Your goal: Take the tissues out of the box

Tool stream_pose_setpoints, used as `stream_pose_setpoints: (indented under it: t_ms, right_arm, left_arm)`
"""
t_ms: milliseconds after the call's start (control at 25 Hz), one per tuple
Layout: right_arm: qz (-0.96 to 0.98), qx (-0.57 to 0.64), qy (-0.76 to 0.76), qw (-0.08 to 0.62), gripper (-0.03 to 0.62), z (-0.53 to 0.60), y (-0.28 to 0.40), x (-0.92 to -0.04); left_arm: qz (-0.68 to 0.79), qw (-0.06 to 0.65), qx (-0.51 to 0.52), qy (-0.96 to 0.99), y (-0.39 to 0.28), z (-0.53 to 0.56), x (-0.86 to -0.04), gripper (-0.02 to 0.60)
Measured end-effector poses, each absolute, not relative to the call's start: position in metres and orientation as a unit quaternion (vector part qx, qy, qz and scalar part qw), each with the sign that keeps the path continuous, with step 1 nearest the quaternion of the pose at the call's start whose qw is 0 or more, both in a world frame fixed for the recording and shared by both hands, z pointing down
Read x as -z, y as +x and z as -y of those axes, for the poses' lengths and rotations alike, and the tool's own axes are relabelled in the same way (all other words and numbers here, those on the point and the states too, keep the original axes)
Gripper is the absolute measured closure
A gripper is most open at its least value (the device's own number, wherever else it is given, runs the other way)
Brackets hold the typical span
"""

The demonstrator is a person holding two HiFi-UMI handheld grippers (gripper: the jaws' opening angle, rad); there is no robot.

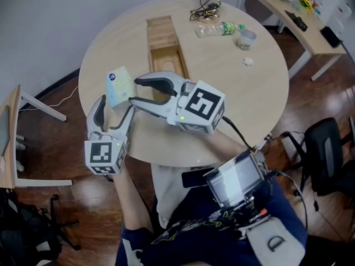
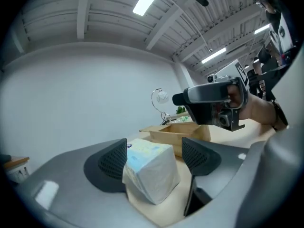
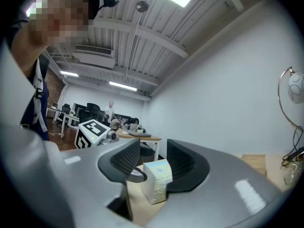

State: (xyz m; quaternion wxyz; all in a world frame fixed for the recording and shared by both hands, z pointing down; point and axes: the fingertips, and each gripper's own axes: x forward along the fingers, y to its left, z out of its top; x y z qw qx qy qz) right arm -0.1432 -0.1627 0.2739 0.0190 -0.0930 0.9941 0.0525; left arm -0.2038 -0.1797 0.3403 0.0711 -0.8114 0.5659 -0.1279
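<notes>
Small, soft, film-wrapped tissue pack with pale blue and yellow print; already out of the long open-topped wooden box; it looks lifted clear, just left of the box, over the left part of the round pale-wood surface.

Right tool narrow, pads pinching the pack across its thin dimension, out at the fingertips. Left tool wider, coming from below; the pack sits skewed between its jaws, a corner toward that camera; one pad touches it, the other looks a sliver off, so it brackets the pack without clamping.

Risks, as judged:
- the film looks slick and the grip is a tip pinch near one edge, so the pack could swivel or slide out; it hangs close to the surface's left rim, so it could drop to the floor
- the pack is squashy; a harder squeeze would buckle it and crush the tissues inside, and the bulge could pop it out of the pads
- the two tools are crowded; if the left jaws close on the skewed pack, they could lever it out of the right pads or knock fingers together
- a swing back to the right could clip the box wall

Materials and shapes:
- pack: rounded brick shape, plain white ends, glossy wrap, faint creases
- pads: dark, ribbed, rubbery; tool bodies: smooth grey plastic, curved
- box: light raw wood, thin straight walls, part covered and part open
- surface: matte, pale wood grain
- far side: a clear plastic bottle lying down and a tangle of dark cable, well apart from the pack
</notes>
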Motion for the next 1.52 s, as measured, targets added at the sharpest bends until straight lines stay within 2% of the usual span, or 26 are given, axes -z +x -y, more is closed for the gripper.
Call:
stream_pose_setpoints:
  t_ms: [280,400,600,680,760,840,1160,1320,1520]
  right_arm:
    - [-0.987,-0.102,-0.111,0.06,0.418,0.171,-0.116,-0.253]
    - [-0.988,-0.072,-0.085,0.109,0.384,0.166,-0.098,-0.236]
    - [-0.972,-0.013,-0.059,0.226,0.385,0.169,-0.05,-0.211]
    - [-0.966,-0.005,-0.07,0.25,0.387,0.179,-0.028,-0.208]
    - [-0.967,-0.022,-0.104,0.233,0.455,0.192,-0.011,-0.212]
    - [-0.967,-0.038,-0.137,0.211,0.586,0.205,0.003,-0.221]
    - [-0.939,0.095,-0.083,0.321,0.588,0.229,0.048,-0.245]
    - [-0.928,0.117,-0.052,0.35,0.588,0.227,0.054,-0.243]
    - [-0.922,0.104,-0.023,0.371,0.589,0.215,0.057,-0.235]
  left_arm:
    - [-0.529,0.075,0.088,-0.841,-0.171,0.174,-0.325,0.212]
    - [-0.497,0.067,0.037,-0.864,-0.155,0.168,-0.315,0.212]
    - [-0.455,0.033,-0.027,-0.89,-0.129,0.168,-0.309,0.21]
    - [-0.419,0.012,-0.066,-0.905,-0.116,0.164,-0.303,0.21]
    - [-0.382,-0.012,-0.103,-0.918,-0.105,0.16,-0.298,0.21]
    - [-0.351,-0.027,-0.13,-0.927,-0.097,0.156,-0.295,0.21]
    - [-0.327,-0.021,-0.224,-0.918,-0.104,0.149,-0.29,0.212]
    - [-0.322,-0.03,-0.205,-0.924,-0.101,0.151,-0.298,0.212]
    - [-0.324,-0.043,-0.13,-0.936,-0.085,0.158,-0.316,0.212]
